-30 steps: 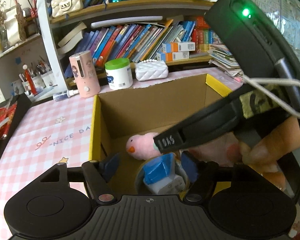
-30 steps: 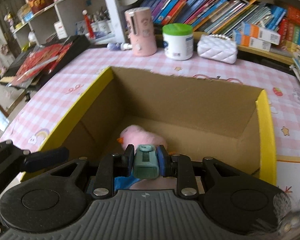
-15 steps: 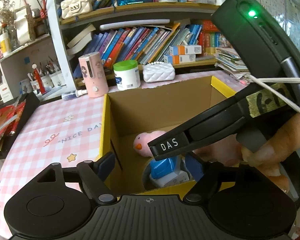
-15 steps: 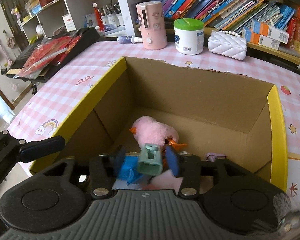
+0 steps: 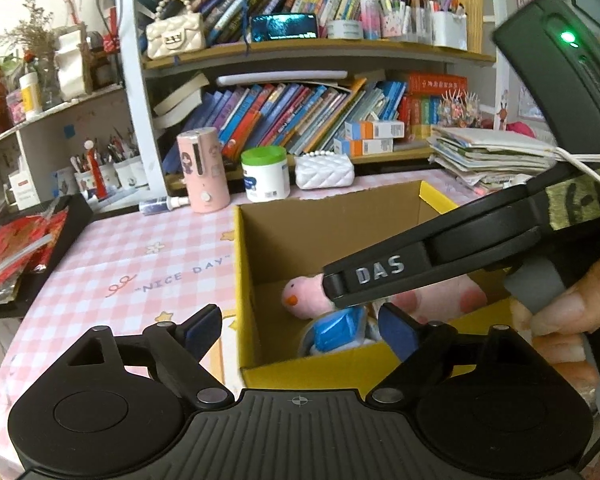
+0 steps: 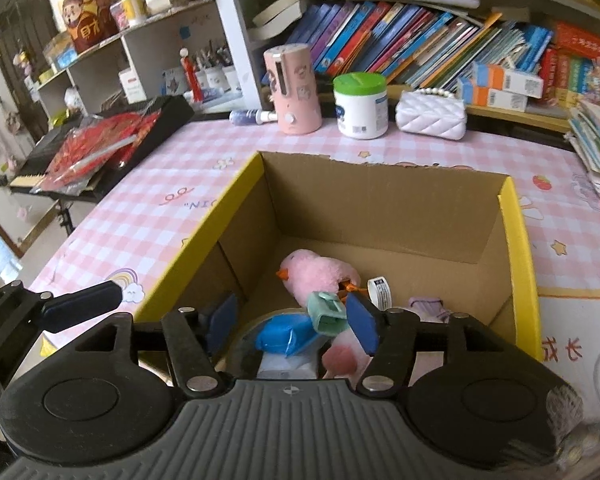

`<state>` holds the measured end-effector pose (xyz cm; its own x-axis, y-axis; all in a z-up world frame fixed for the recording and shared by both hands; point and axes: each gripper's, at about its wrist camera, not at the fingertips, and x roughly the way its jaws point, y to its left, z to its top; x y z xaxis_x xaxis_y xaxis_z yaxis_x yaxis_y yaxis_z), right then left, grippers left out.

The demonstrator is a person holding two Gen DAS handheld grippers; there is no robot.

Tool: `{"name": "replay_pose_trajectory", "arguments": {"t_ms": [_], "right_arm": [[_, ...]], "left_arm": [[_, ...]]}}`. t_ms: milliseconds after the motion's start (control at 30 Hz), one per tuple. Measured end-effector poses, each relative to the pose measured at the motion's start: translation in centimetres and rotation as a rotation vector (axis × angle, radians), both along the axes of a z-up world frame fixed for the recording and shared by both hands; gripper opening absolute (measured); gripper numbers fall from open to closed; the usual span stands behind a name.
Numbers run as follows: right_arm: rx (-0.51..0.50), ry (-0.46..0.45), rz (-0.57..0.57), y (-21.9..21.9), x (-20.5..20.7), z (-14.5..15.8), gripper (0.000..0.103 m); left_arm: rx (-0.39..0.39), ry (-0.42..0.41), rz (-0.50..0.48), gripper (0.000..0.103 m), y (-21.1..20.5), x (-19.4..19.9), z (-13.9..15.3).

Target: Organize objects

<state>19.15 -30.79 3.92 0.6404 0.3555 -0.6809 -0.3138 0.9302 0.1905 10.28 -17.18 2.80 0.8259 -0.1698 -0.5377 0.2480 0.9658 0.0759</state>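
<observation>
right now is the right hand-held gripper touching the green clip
Cannot tell: in the right wrist view the green clip overlaps the right pad of the open right hand-held gripper.

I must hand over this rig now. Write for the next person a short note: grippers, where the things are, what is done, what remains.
Left gripper: jaws have just been opening, nothing between them.
Right gripper: jaws have just been opening; the small green item is released.
In the cardboard box: pink plush chick, blue packet, green item.
On the table behind: pink cylinder, green-lidded jar, white quilted purse.
Left, probably: box those.
</observation>
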Motion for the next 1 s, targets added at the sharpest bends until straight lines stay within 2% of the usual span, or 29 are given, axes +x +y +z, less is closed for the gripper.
{"name": "replay_pose_trajectory", "arguments": {"t_ms": [200,267,400,600,700,767,1000], "right_arm": [[-0.007,-0.043,-0.064,0.8,-2.9,1.0,0.065],[-0.009,-0.068,-0.100,1.1,-4.0,1.3,0.073],[-0.031,-0.123,-0.155,1.7,-6.5,1.9,0.076],[-0.099,-0.207,-0.247,3.2,-10.4,2.0,0.086],[-0.140,-0.238,-0.292,4.1,-12.4,1.5,0.094],[-0.162,-0.244,-0.318,4.6,-13.7,1.0,0.100],[-0.187,-0.200,-0.351,6.9,-16.9,-0.5,0.103]], "left_arm": [[-0.013,-0.008,0.021,0.090,2.6,-2.2,0.6],[-0.019,-0.009,0.040,0.091,3.5,-3.1,0.7],[-0.026,-0.007,0.083,0.095,5.4,-4.8,1.0],[-0.017,0.019,0.157,0.096,8.0,-6.6,0.7],[-0.025,0.038,0.193,0.097,9.3,-7.6,0.4],[-0.026,0.042,0.213,0.098,9.9,-8.4,0.2],[-0.005,0.042,0.230,0.099,11.0,-10.3,0.0]]}}
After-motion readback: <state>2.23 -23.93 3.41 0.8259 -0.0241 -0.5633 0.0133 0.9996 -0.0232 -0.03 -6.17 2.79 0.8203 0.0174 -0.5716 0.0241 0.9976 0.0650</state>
